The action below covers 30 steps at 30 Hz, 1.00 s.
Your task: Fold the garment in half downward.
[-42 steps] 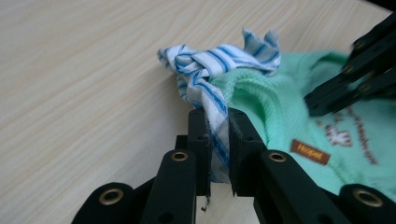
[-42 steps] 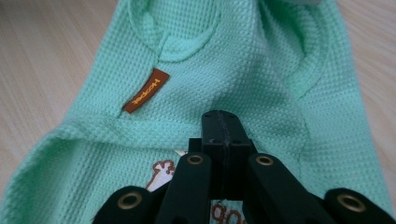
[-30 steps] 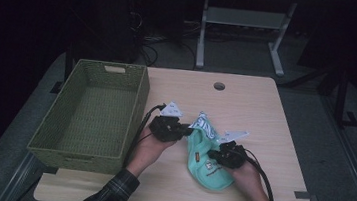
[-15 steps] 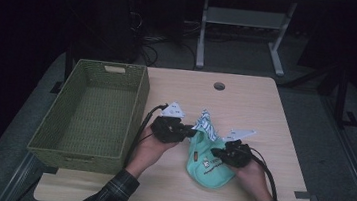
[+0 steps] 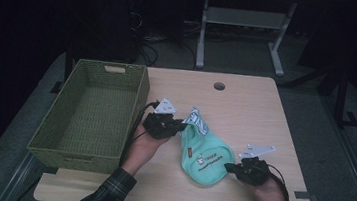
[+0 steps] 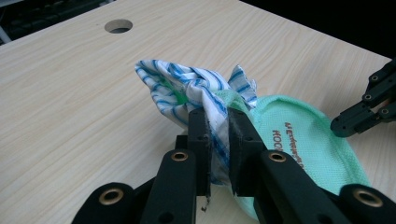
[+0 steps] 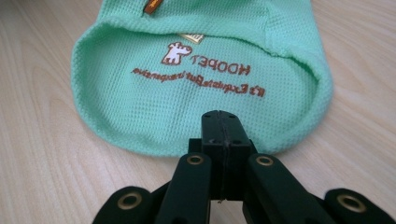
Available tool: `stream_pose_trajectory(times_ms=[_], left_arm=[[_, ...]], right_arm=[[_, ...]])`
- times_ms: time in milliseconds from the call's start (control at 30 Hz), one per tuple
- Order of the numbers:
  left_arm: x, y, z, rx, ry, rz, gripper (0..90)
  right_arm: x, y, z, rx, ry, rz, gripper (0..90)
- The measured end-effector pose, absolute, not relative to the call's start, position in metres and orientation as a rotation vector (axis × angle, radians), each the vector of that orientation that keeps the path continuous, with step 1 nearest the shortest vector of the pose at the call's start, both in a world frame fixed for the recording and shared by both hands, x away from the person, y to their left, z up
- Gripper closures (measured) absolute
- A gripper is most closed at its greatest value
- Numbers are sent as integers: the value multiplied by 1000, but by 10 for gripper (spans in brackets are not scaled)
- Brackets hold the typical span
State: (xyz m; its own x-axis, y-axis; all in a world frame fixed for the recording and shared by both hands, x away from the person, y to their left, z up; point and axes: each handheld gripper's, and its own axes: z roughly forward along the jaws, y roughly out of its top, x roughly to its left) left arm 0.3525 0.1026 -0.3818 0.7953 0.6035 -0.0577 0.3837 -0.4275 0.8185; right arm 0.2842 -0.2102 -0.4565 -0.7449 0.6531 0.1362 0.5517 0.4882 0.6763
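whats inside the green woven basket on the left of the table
Nothing shows inside the green woven basket: the high view gives only its bare woven floor and far walls. The strip of floor just behind its near wall is covered by that wall, so something small and flat there cannot be ruled out.

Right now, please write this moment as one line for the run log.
left gripper: shut on blue-striped white cloth | right gripper: shut, at hem of mint-green mesh garment, grip unclear | woven green basket: empty

Mesh-knit garment (image 7: pixel 201 88) – matt; table (image 5: pixel 250 113) – smooth wood.
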Motion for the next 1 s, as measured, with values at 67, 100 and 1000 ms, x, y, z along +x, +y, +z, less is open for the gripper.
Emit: stream_pose_trajectory(times_ms=[67, 100, 1000], left_arm=[[353, 103, -382, 2074, 730, 304, 805], [353, 102, -383, 2079, 723, 304, 805], [323, 72, -386, 2101, 425, 33, 803]], right_arm=[[286, -208, -458, 1044, 2587, 1100, 897], [286, -206, -459, 1051, 2587, 1102, 897], [289, -195, -465, 1023, 2606, 1026, 898]])
